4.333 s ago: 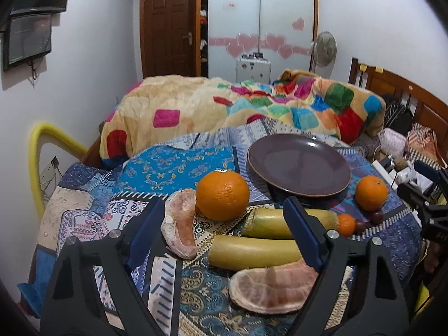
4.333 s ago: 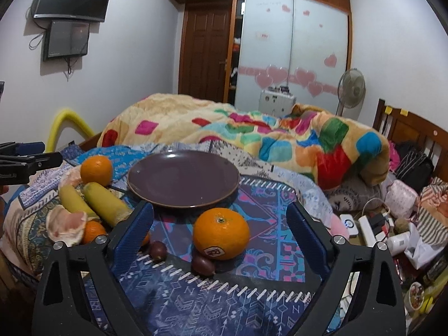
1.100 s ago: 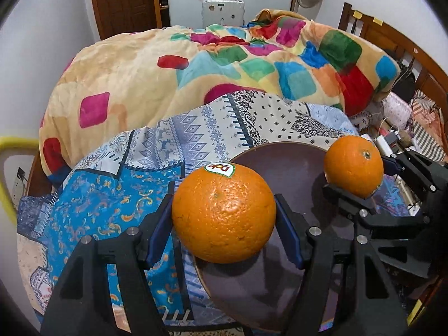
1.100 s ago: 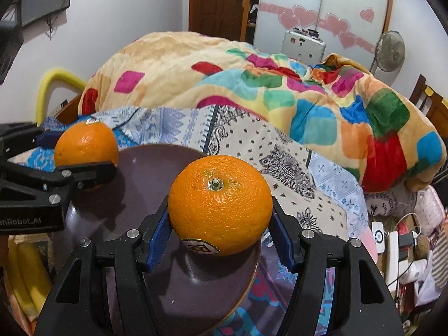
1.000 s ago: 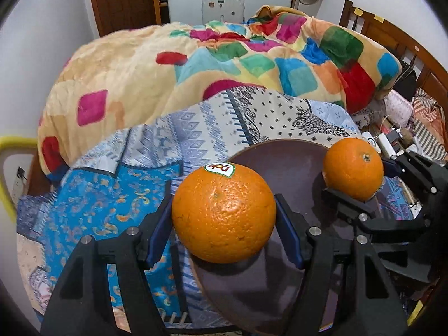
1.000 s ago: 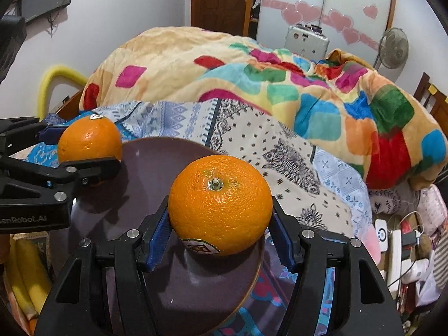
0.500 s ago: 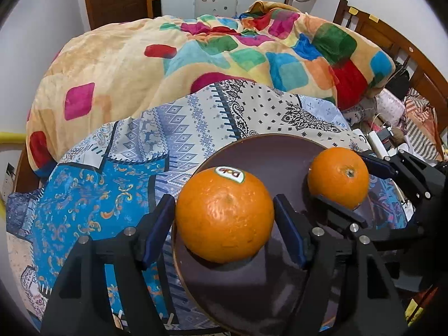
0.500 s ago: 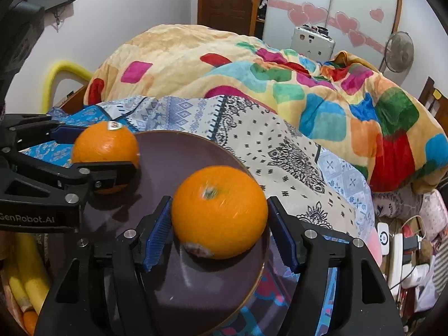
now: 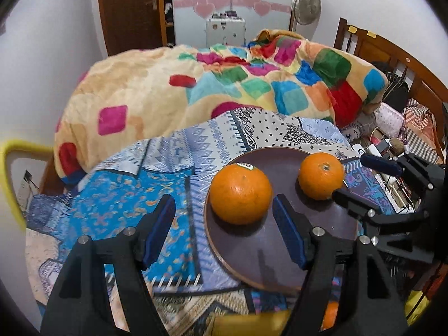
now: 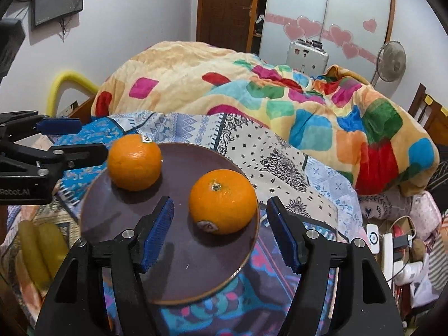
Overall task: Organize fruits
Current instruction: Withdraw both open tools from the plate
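- My left tool (image 9: pixel 224 231) and right tool (image 10: pixel 219 232) both gape wide, holding nothing.
- Each orange, the stickered orange (image 9: pixel 240 193) and the far orange (image 9: pixel 321 175), sits on the brown plate (image 9: pixel 268 254); I should back straight out without nudging either.
- Bananas (image 10: pixel 42 249) wait on the bed.
- Left tool's side reads "Robot.AI" (image 10: pixel 14 192).

White lettering "Robot.AI" runs along the black body of the left gripper (image 10: pixel 71 140). Stickers on the two oranges are too small to read.
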`<state>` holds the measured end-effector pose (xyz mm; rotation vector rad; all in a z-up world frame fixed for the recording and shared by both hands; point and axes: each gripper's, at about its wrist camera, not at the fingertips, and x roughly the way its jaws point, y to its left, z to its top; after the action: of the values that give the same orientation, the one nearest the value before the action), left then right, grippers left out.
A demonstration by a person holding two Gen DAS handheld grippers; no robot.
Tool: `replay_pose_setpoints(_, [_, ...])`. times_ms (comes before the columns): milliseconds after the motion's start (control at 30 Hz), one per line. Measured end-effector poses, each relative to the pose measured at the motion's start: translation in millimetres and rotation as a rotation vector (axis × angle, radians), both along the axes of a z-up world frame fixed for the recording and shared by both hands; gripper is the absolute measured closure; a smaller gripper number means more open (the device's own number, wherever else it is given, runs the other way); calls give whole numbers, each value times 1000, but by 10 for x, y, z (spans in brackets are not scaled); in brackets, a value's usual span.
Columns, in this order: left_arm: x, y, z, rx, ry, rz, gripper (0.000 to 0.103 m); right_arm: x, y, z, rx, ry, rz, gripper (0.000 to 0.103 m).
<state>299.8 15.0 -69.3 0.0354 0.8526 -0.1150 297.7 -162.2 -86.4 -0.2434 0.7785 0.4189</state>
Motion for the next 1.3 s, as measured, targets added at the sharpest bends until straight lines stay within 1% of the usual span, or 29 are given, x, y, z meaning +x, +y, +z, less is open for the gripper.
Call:
replay_pose_setpoints(67, [-141,19,69,7,-21,4,31,-102,-19,90,6,-20,0,37])
replay_pose_setpoints(133, [-284,49,125,1,-34,7,29,-195,-43,165,18,-34,3,37])
replay_pose_setpoints(200, [-425,76,166,-7,-44,15,22,-292,-55,221,28,-42,9,37])
replay_pose_setpoints(267, [-562,103,189,-16,-49,26,21,-410,-69,277,35,-54,15,37])
replay_pose_setpoints(367, [-752,124,199,-26,-41,29,19,-613,-88,340,42,-76,28,34])
replay_pose_setpoints(500, [-966,143,145,-10,-32,55,17,-845,-106,370,50,-99,41,32])
replay_pose_setpoints(733, [-1355,122,-49,-15,0,71,16,-1195,-136,269,96,-83,73,32])
replay_pose_setpoints(767, [-1400,119,-70,-12,2,70,16,-1235,-137,231,99,-78,75,32])
replay_pose_setpoints(800, [-1469,105,-116,-11,5,67,12,-1262,-144,213,100,-74,76,32])
replay_pose_setpoints(867, [-1552,85,-189,-6,11,63,7,-1310,-158,150,105,-57,80,32])
replay_pose_setpoints(1033, [-1760,78,-421,-10,45,76,7,-1407,-214,20,104,-27,82,32])
replay_pose_setpoints(1200, [-1925,10,-558,11,35,74,3,-1456,-297,-61,118,3,78,32])
replay_pose_setpoints(1300, [-1964,-16,-631,6,50,64,2,-1480,-345,-102,123,19,72,32])
